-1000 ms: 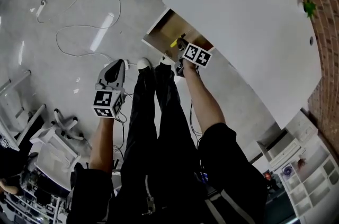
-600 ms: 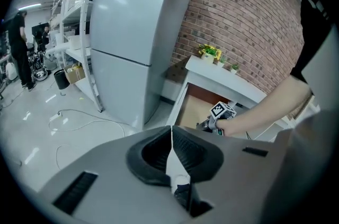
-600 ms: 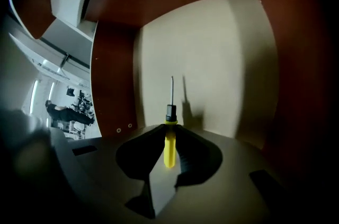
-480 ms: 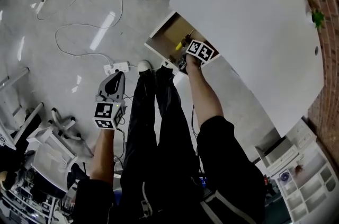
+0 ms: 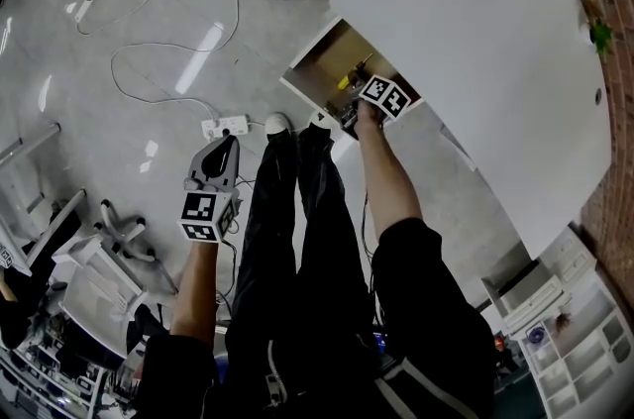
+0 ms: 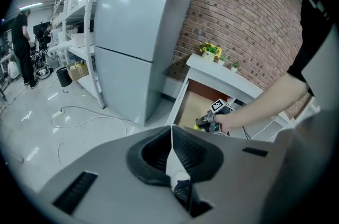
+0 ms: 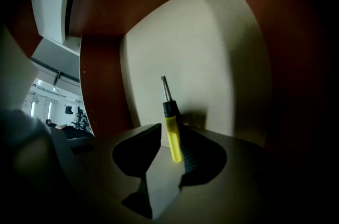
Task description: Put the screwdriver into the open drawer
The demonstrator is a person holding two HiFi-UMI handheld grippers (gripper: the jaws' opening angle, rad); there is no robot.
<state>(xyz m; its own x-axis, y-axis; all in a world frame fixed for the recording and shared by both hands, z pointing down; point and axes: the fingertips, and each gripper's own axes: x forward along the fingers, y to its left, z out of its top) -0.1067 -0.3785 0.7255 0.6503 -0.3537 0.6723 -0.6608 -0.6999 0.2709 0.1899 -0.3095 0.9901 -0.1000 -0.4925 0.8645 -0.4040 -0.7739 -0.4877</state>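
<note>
Head view, from largest to smallest. The grey floor (image 5: 119, 11) fills the left of the frame, crossed by a loose white cable (image 5: 149, 46). The white bench (image 5: 475, 21) spans the upper right, and its drawer (image 5: 322, 65) stands pulled out at upper centre. I have the right gripper (image 5: 350, 108) reaching down into that drawer. Its fingers (image 7: 193, 149) have just been opening and now stand wide, no longer pressing on anything. The left gripper (image 6: 171, 133) hangs over the floor at centre left, well apart from the drawer, its fingers closed together on nothing. The yellow-handled screwdriver (image 7: 172, 127) lies inside the drawer between the right gripper's parted fingers, close against one of them, with its tip pointing away toward the pale drawer bottom.
</note>
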